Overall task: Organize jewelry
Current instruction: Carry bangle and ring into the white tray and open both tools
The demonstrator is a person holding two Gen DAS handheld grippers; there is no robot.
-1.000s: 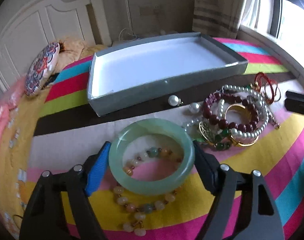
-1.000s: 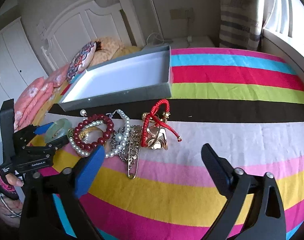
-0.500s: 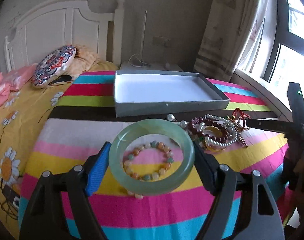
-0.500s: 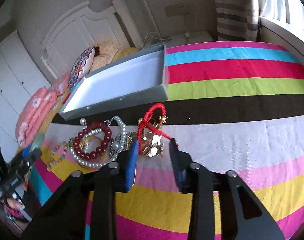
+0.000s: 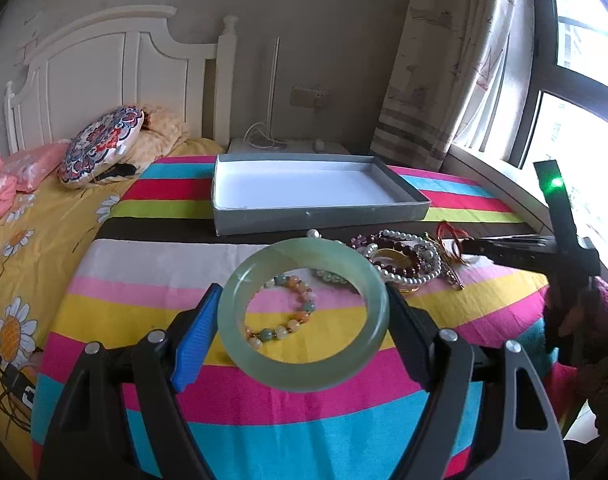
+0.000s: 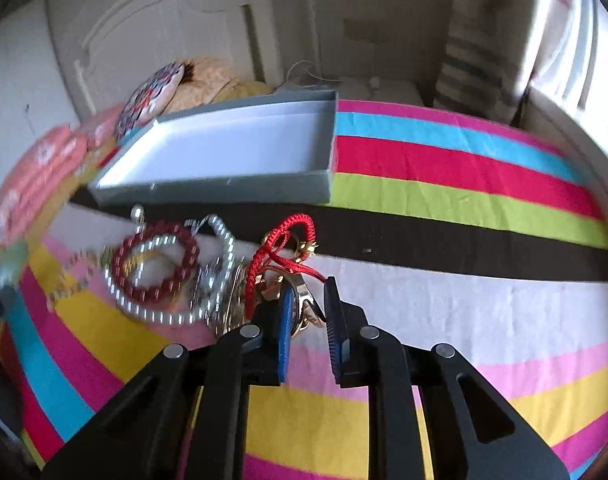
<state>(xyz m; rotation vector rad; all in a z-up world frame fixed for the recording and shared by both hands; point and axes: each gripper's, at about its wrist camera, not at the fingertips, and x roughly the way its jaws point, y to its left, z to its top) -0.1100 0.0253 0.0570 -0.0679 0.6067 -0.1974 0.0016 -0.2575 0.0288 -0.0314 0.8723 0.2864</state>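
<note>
Striped bedspread [image 5: 151, 292] (white headboard [image 5: 103, 76] behind) carries a grey box [image 5: 320, 216].

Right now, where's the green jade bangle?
In the left wrist view the green jade bangle sits centre frame, clamped in the left gripper, lifted above the beaded bracelet on the striped blanket.

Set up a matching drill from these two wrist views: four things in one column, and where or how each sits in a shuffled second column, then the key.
Things
1. jade bangle
2. grey box
3. pastel bead bracelet
4. red cord bracelet

Places or states
A. lying flat on the striped blanket, seen through a ring held above it
B. clamped between the left gripper's fingers, off the blanket
C. open, white inside, nothing in it
D. at the edge of the jewelry pile, just ahead of the right gripper, whose jaws have just been closing

Pairs: 1-B, 2-C, 3-A, 4-D
</note>
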